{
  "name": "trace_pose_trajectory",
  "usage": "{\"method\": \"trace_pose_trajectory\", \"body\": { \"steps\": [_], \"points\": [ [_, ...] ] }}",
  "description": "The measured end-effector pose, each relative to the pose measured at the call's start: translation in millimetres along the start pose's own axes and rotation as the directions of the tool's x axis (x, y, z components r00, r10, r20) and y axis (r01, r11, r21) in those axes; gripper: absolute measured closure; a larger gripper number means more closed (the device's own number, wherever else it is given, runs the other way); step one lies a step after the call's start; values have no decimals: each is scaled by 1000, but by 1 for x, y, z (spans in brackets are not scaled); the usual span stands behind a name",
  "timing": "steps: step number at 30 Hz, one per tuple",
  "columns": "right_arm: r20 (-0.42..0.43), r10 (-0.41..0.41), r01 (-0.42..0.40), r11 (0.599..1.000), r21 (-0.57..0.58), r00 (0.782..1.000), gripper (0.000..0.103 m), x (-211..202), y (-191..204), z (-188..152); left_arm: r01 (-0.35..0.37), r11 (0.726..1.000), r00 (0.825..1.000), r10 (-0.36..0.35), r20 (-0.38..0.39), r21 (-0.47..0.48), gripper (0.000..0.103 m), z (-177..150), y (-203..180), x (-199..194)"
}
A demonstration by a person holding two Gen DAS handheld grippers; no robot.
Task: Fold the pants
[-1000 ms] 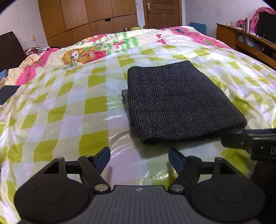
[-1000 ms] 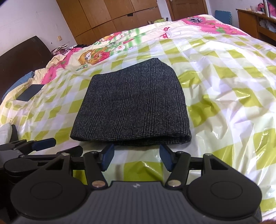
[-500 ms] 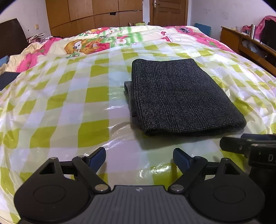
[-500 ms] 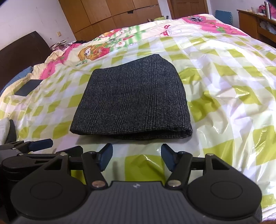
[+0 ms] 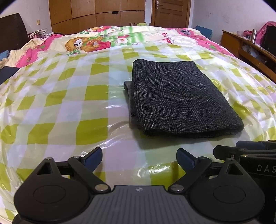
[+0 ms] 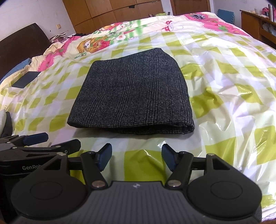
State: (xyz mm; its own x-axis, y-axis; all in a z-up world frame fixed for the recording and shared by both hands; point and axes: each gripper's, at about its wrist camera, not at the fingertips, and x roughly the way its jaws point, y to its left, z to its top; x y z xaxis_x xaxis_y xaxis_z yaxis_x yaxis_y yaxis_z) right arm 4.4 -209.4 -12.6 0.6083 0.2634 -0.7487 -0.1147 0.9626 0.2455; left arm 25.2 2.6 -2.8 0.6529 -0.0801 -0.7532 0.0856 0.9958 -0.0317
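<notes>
Dark pants (image 5: 181, 96) lie folded in a neat stack on a slick checked sheet (image 5: 69, 96). Both grippers, left (image 5: 139, 157) and right (image 6: 137, 157), hang before it, jaws opening, empty. A nudge could slide the stack apart

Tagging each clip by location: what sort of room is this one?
Most likely a home bedroom: a bed under a checked plastic sheet, a cartoon-print quilt and a wooden wardrobe by the door.
</notes>
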Motion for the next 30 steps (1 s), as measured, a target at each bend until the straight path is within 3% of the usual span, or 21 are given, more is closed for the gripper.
{"method": "trace_pose_trajectory", "body": {
  "steps": [15,30],
  "points": [
    [-6,2,-2,1000,6,1000,35,2,-1,-1,-55,998,998,55,9,23,0,0,-4,0],
    [-7,2,-2,1000,7,1000,34,3,-1,-1,-54,998,998,54,11,34,0,-1,-5,-1]
  ]
}}
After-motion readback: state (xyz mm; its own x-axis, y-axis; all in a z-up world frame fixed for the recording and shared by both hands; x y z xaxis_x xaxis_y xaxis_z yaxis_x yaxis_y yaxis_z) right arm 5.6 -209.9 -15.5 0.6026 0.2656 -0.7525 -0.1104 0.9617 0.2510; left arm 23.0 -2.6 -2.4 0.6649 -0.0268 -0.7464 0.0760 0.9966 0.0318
